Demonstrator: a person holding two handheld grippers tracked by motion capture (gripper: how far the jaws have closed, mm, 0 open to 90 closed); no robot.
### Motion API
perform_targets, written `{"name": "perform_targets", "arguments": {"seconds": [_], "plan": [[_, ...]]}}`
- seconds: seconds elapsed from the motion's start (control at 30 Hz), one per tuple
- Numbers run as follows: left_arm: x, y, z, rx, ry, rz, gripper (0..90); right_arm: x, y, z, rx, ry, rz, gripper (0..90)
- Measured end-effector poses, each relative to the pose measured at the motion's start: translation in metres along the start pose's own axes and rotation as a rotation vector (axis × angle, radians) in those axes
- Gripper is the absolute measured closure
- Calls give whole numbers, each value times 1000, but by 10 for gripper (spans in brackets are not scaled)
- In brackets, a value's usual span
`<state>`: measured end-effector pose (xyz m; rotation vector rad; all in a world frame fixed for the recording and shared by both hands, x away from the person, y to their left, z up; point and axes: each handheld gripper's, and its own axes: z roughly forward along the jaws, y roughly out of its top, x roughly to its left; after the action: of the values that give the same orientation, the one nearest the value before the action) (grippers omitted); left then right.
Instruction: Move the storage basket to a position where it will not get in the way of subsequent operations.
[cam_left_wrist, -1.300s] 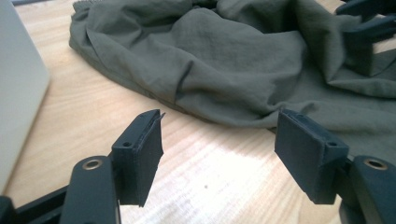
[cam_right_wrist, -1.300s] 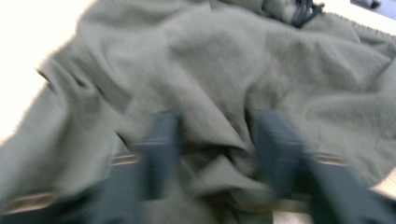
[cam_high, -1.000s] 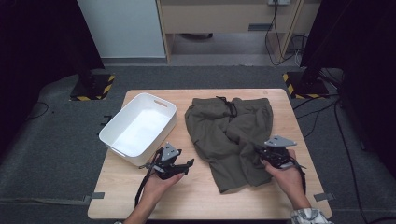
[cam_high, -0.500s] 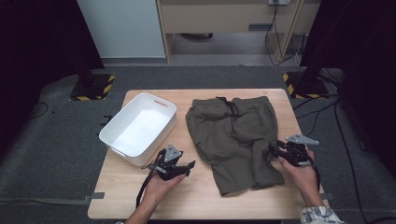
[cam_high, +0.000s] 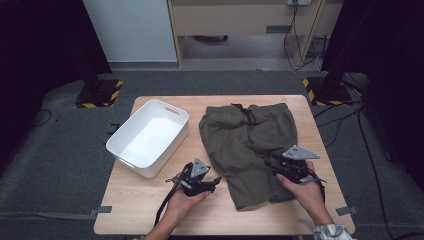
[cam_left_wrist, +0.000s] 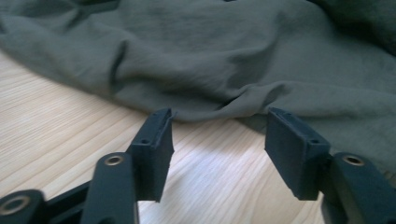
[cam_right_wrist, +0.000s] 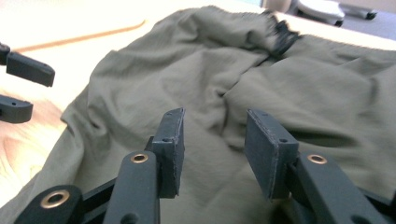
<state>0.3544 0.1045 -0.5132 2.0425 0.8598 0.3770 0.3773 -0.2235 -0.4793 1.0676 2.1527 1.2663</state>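
High view: green shorts (cam_high: 250, 150) flat on tabletop (cam_high: 150, 210), between both tongs. Left tongs (cam_high: 212, 181) just beside shorts edge, apart, closing, nothing inside. Right tongs (cam_high: 270, 162) over shorts, apart, gripping nothing.

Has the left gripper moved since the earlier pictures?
Yes. The left gripper has moved right, away from the white bin and toward the shorts, its open jaws closing somewhat around nothing.
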Motion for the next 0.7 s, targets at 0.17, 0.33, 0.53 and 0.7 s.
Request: {"name": "perform_targets", "arguments": {"seconds": [0.17, 0.33, 0.53, 0.7], "plan": [[-7, 5, 11, -19, -31, -9, 453, 10, -6, 21, 81, 10, -40, 513], [-11, 7, 25, -5, -43, 34, 506, 16, -19, 33, 167, 3, -74, 539], [-8, 6, 36, 28, -31, 73, 721, 20, -23, 36, 211, 34, -87, 829], [-3, 6, 35, 40, -41, 67, 881, 28, -20, 31, 189, 77, -76, 826]]}}
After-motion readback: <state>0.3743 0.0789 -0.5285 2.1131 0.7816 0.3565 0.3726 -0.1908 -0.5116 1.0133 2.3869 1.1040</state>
